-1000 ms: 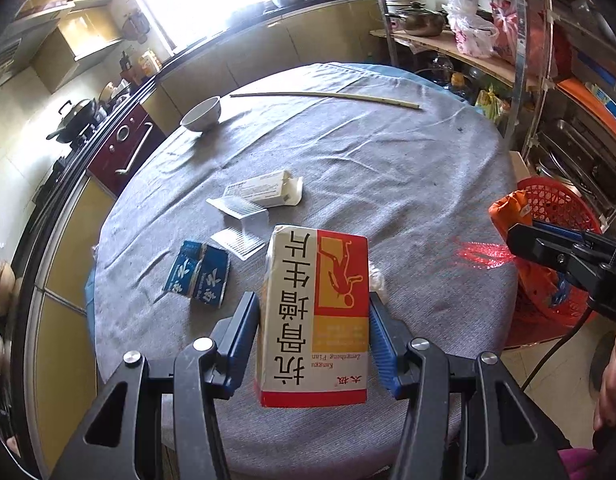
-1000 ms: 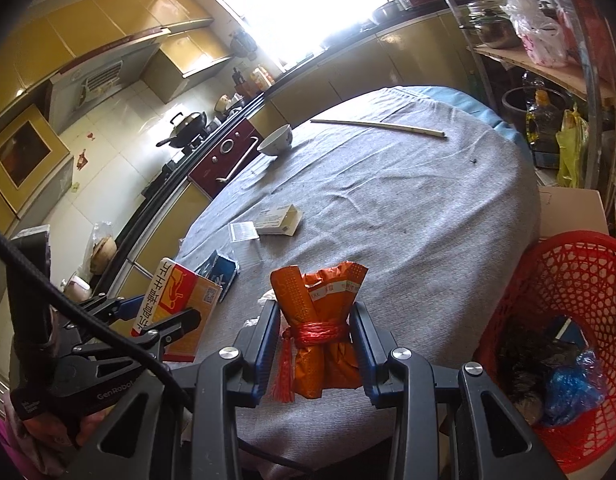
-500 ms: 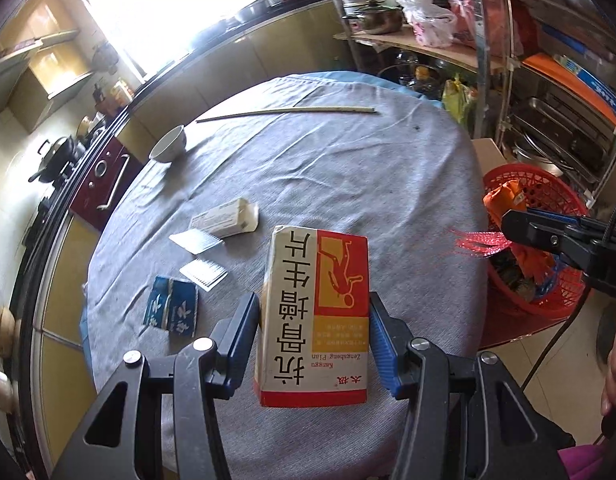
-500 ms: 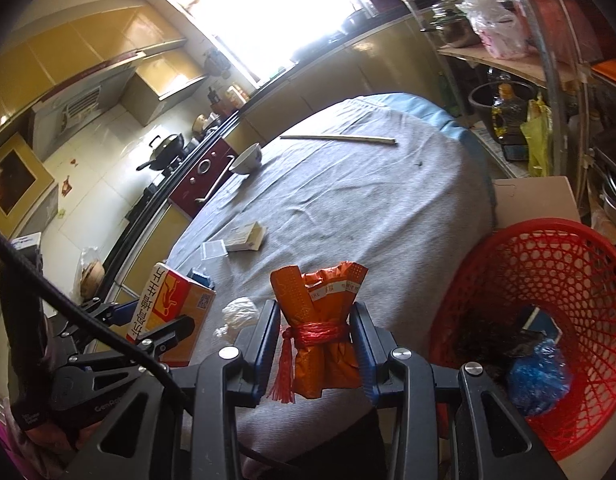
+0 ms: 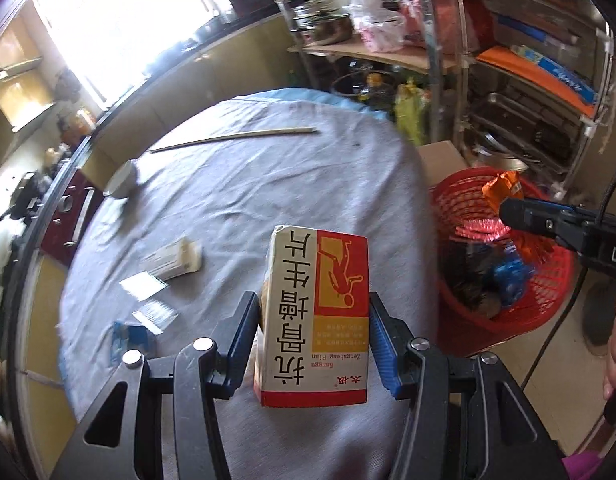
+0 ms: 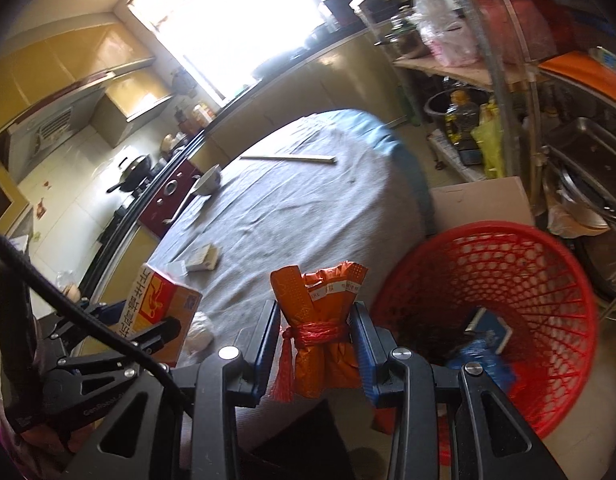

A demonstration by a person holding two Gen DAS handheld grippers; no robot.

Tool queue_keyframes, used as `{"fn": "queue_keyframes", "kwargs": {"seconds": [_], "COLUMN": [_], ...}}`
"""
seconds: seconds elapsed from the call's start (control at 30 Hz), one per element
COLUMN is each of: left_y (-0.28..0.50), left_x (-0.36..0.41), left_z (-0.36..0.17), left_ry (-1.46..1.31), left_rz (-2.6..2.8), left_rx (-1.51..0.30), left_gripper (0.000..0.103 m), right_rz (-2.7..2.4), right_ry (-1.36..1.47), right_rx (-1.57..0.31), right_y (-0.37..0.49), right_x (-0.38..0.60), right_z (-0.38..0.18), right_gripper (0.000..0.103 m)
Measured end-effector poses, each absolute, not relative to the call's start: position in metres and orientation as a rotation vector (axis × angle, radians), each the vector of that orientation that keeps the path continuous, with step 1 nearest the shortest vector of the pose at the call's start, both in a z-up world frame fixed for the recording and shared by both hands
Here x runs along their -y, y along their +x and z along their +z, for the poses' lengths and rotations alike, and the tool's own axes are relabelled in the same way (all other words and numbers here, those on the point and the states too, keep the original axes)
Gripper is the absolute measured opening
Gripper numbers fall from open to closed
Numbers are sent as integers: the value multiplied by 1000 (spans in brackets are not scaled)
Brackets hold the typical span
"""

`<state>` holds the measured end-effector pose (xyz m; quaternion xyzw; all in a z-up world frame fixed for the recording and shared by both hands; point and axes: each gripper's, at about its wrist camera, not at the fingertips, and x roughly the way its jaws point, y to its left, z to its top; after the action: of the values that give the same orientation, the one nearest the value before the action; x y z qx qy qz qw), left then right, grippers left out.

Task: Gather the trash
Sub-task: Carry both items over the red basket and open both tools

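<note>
1. My left gripper (image 5: 314,344) is clamped on a cardboard box (image 5: 314,316), one blue pad on each long side, so the printed face looks up at the camera and the box cannot twist out while I carry it.
2. My right gripper (image 6: 314,350) is closed narrow on an orange packet (image 6: 318,320), pinching it at the waist where a red cord is tied, the firmest place on a soft wrapper.
3. The box is red, yellow and white with large black characters, upside down from my view; its corners look a little worn. It hangs over the near edge of the table (image 5: 267,184).
4. The packet is crumpled orange foil, its top flaring open, with a red tassel hanging at its left. In the left view it already sits over the basket's rim.
5. The red basket (image 6: 548,280) stands on the floor just beside the table, with dark and blue rubbish inside. I judge both pieces are headed there, packet first.
6. A small pale carton (image 5: 173,260), flat wrappers and a blue packet (image 5: 127,338) lie on the cloth, uncollected.
</note>
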<state>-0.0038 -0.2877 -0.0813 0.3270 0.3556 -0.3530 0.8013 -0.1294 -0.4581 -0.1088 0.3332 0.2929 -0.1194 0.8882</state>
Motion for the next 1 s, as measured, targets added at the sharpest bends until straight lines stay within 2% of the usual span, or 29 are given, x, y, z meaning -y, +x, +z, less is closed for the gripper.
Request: {"fn": "queue_keyframes", "kwargs": {"seconds": [0.67,0.7,0.77,1.0], "left_y": [-21,-19,-14,10], "left_x": [400,402,400,350], "left_z": [-113,-114,-109,-81], "left_ry": [605,600,586,556], "left_rz": [-1086,-1085,-1079,-973], "left_rx": [-924,-932,-940,-858], "left_gripper": [58,58,58,62], "right_rz": [-544,-552,-552,-531], "right_ry": [790,808,844,794], "right_rx": [-653,-655,-636,-583], "right_y": [-207,-208,-212,-209], "right_x": [521,523,526,519], "right_z": [-133,-136,-137,-121], "right_gripper": [39,49,58,58]}}
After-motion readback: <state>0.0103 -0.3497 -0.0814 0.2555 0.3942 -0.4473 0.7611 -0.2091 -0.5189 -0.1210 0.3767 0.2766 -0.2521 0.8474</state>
